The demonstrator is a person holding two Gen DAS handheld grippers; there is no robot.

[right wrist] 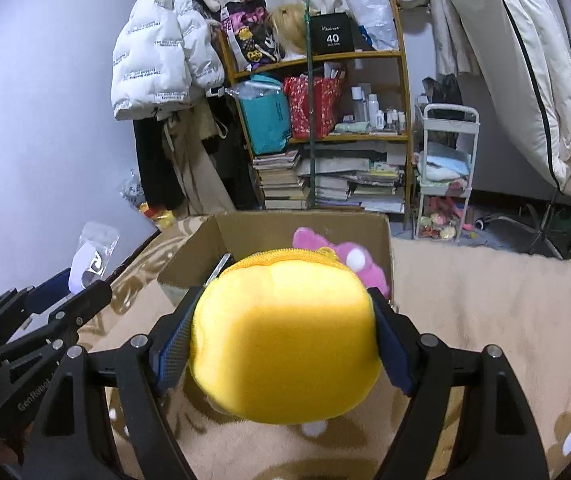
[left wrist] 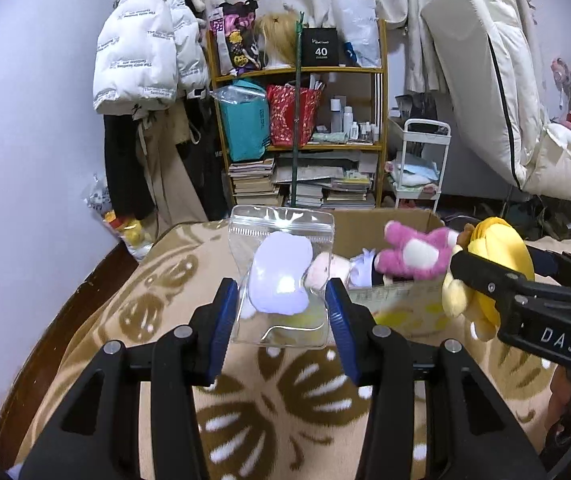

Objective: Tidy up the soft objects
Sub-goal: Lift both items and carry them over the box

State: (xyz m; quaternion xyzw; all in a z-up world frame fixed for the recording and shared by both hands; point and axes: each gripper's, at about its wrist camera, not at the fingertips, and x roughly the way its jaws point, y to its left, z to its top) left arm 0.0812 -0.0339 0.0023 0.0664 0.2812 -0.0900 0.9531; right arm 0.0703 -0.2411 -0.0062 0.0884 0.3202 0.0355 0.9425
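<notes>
My left gripper [left wrist: 283,308] is shut on a clear zip bag [left wrist: 281,280] with a pale lilac soft piece inside, held above the bed blanket just in front of an open cardboard box [left wrist: 429,216]. A pink plush [left wrist: 413,252] and a doll [left wrist: 329,268] lie in the box. My right gripper [right wrist: 281,340] is shut on a yellow plush pouch [right wrist: 285,332] with a zipper, held in front of the box [right wrist: 305,224]. It shows at the right of the left wrist view [left wrist: 497,248]. The bag and the left gripper show at the left of the right wrist view [right wrist: 93,256].
A beige patterned blanket [left wrist: 285,412] covers the bed. Beyond the bed stand a wooden shelf [left wrist: 301,120] with bags, bottles and stacked books, hanging coats [left wrist: 141,60], a white trolley [left wrist: 421,160] and a folded white mattress [left wrist: 497,80].
</notes>
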